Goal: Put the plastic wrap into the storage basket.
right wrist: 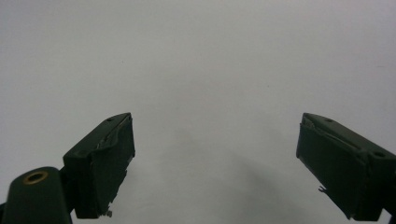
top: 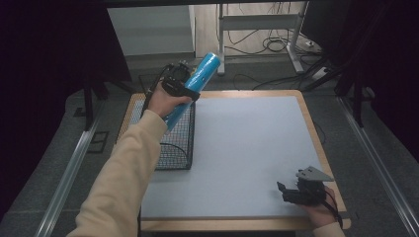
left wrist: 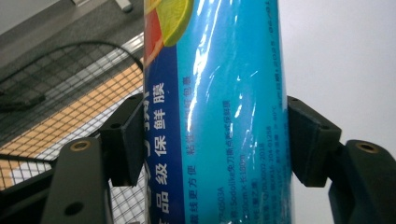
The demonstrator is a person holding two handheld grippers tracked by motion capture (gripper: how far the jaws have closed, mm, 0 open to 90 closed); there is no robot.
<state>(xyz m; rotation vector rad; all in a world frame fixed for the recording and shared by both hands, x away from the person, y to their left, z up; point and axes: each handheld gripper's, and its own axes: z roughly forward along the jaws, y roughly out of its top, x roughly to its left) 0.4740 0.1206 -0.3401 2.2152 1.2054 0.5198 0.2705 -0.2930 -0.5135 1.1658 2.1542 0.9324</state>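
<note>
Left tongs (top: 190,81) clamp a tilted blue roll (top: 197,81) above the wire basket (top: 178,143); right tongs (top: 289,190) rest spread wide and empty on the desk (top: 247,148).

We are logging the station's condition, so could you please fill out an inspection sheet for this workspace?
Surface: grey table top with a wooden rim, bare in the middle.
Job's things: blue roll, tilted, above the black wire basket at the table's left edge.
Clutter: nothing seen.
Grippers: left tool shut on the blue roll; right tool open, nothing between its jaws, low at the near right corner.
Cables: loose cables on the floor beyond the table.
Surroundings: grey desk frame, dark curtains, floor rails.
</note>
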